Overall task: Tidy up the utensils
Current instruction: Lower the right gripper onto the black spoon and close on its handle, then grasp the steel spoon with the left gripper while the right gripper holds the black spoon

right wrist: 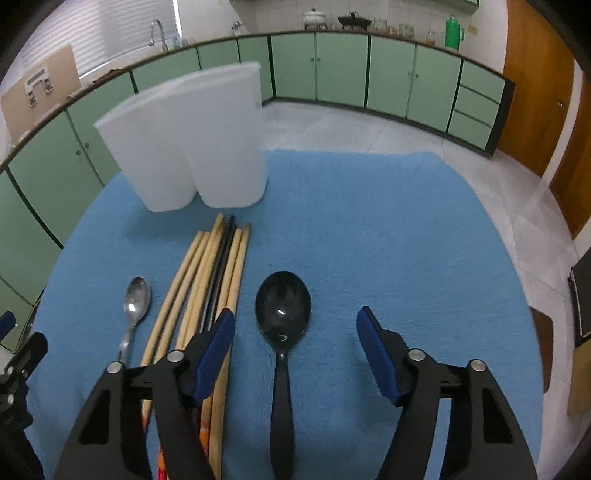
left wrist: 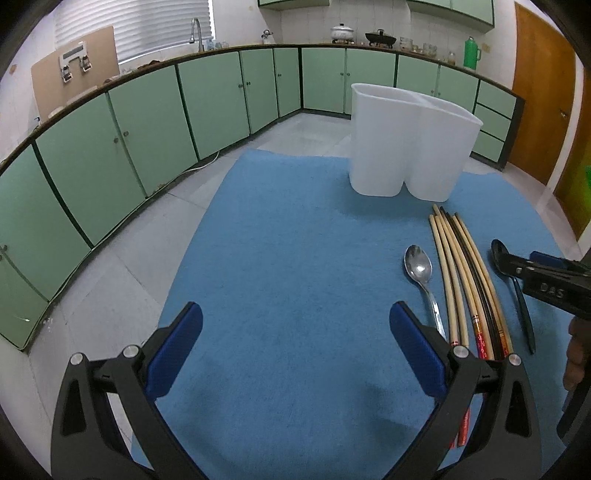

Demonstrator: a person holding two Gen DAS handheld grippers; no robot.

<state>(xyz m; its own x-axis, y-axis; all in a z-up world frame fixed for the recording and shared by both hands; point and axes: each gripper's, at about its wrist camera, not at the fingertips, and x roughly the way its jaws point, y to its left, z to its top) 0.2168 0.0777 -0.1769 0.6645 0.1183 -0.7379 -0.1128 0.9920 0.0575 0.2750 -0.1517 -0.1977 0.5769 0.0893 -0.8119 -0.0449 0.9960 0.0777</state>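
Note:
A white two-compartment holder [left wrist: 410, 147] [right wrist: 192, 144] stands at the far side of a blue mat [left wrist: 295, 258] [right wrist: 369, 229]. Before it lie several chopsticks [left wrist: 465, 280] [right wrist: 207, 280], a metal spoon [left wrist: 419, 273] [right wrist: 136, 306] to their left and a black spoon [right wrist: 282, 314] [left wrist: 517, 291] to their right. My left gripper [left wrist: 295, 343] is open and empty over the mat, left of the metal spoon. My right gripper [right wrist: 295, 347] is open, its fingers on either side of the black spoon's neck, not touching it. It also shows in the left wrist view [left wrist: 535, 273].
Green kitchen cabinets [left wrist: 147, 129] run along the back under a counter with a sink tap [left wrist: 195, 33], pots [left wrist: 343, 31] and a green flask [left wrist: 472, 51]. A wooden door [left wrist: 543, 103] is at the right. Grey tiled floor surrounds the table.

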